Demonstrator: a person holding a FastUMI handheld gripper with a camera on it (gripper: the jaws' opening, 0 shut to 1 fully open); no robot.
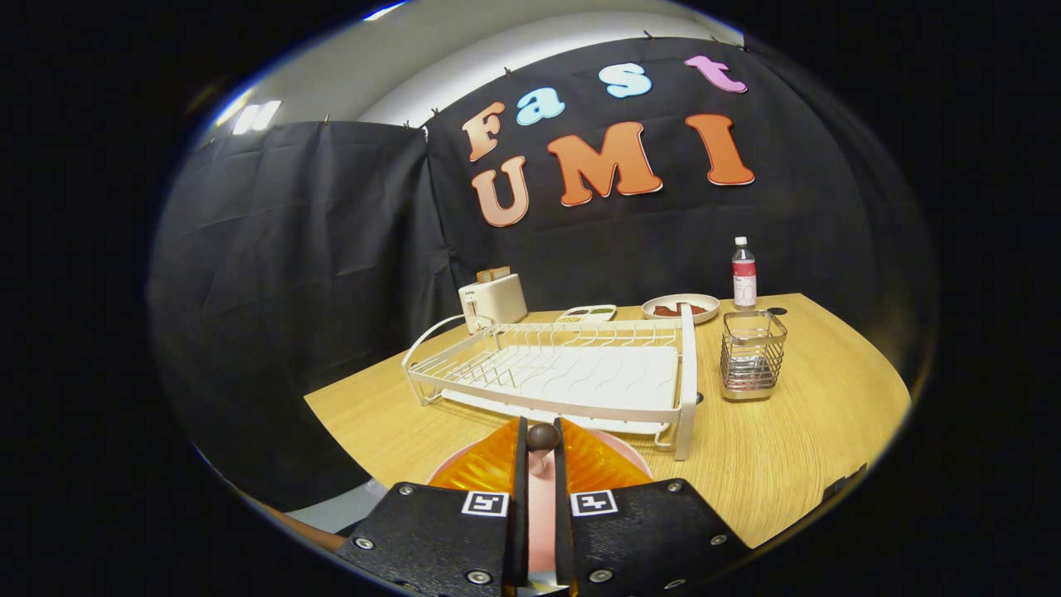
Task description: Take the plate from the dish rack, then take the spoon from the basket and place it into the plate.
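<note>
Claw [540, 452] apparently gripping spoon [543, 437] over plate [489, 464]

Gripper [540, 444] fingers, nearly closed on a dark round-ended spoon [543, 437], hide most of the pink plate [630, 452]. Food on the far plate [681, 308] is too small to identify.

Tool [541, 452] level, pointing forward, low over the bench [796, 464]. Fingers [520, 497] run parallel and nearly closed, just a narrow slot between them. Both press on the spoon [543, 439], its handle lying in the slot and its round dark end poking up at the fingertips. Both finger bases carry square marker tags.
</note>
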